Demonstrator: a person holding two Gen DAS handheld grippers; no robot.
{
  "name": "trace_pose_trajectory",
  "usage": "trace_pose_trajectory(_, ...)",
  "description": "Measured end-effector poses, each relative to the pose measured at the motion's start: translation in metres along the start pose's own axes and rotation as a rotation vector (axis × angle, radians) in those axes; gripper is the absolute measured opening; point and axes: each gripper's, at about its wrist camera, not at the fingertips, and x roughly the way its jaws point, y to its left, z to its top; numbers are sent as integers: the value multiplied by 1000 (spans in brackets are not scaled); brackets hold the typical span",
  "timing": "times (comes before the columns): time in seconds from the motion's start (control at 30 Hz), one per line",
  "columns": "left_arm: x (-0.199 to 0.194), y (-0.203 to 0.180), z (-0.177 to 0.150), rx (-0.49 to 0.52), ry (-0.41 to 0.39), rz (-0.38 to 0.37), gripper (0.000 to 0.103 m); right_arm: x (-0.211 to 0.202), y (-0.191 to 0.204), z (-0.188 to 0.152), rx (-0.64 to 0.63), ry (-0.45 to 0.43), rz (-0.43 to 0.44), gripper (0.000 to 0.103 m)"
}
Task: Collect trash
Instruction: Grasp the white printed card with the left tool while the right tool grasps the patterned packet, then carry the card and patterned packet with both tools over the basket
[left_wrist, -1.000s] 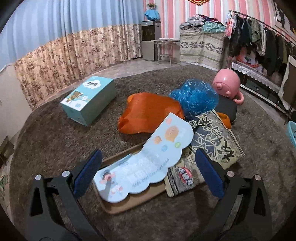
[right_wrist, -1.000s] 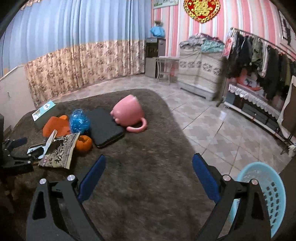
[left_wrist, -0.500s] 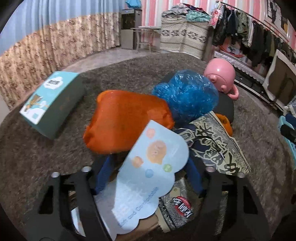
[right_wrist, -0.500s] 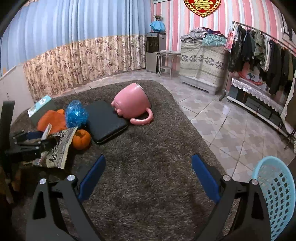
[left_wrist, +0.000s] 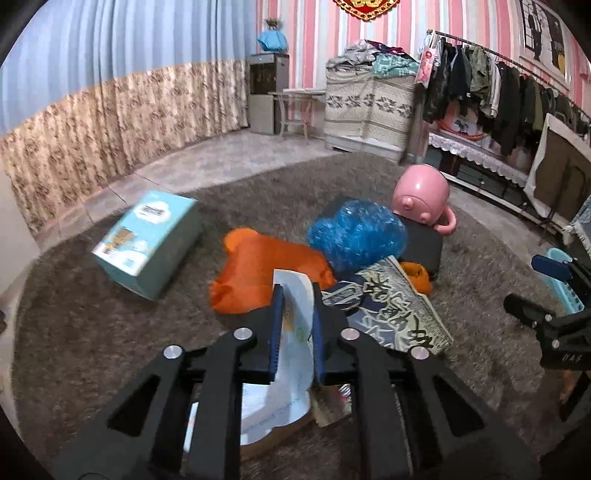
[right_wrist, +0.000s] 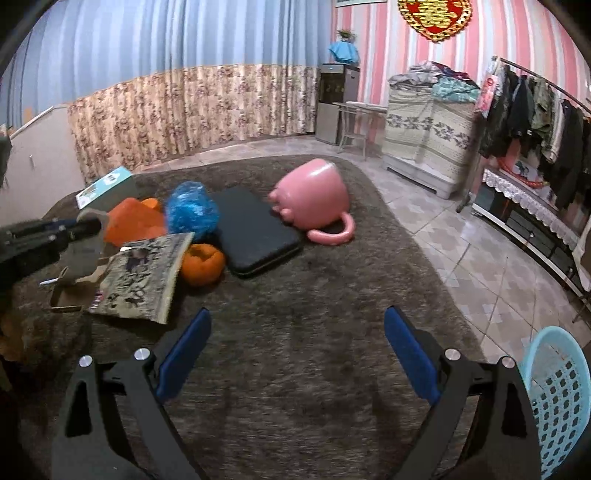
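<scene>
Left gripper (left_wrist: 295, 295): jaws just closed, now narrow and clamped on a pale blue cloud-shaped card (left_wrist: 291, 354), its upper edge standing up between the blue pads (left_wrist: 276, 325). Lower part of the card over a brown cardboard piece (left_wrist: 266, 441) on the brown carpet (left_wrist: 92, 332).

Right gripper (right_wrist: 295, 347): jaws wide, nothing between them, above bare carpet. Light blue perforated basket (right_wrist: 554, 406) at lower right of the right wrist view, on the tiled floor (right_wrist: 480, 258) beside the carpet edge.

Trash clustered on the carpet: orange plastic bag (left_wrist: 258, 273) just behind the card; crumpled blue plastic bag (left_wrist: 354, 232) beside it; printed snack packet (left_wrist: 399, 306) to the right, touching the card; small orange item (left_wrist: 417, 275) behind the packet.

Other items: teal carton (left_wrist: 147, 240) to the left, apart from the pile; black flat case (right_wrist: 251, 229) with a pink pig-faced mug (right_wrist: 314, 203) lying tipped against it.
</scene>
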Motion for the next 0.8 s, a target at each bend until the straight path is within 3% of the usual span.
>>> trace_pose_trajectory(0.37, -57, 32, 2, -2, -102, 95, 5, 13, 35, -1, 5, 22, 124, 93)
trace_pose_trajectory(0.6, -93, 63, 4, -79, -166, 165, 2, 38, 44, 5, 111, 60, 251, 91)
trace_pose_trajectory(0.67, -97, 72, 3, -92, -166, 181, 2, 48, 51, 8, 124, 76, 281, 83)
trace_pose_trajectory(0.77, -100, 79, -1, -103, -164, 205, 1, 64, 61, 4, 132, 134, 348, 57)
trace_pose_trajectory(0.8, -102, 80, -3, -107, -166, 208, 1, 68, 65, 1, 126, 150, 364, 44)
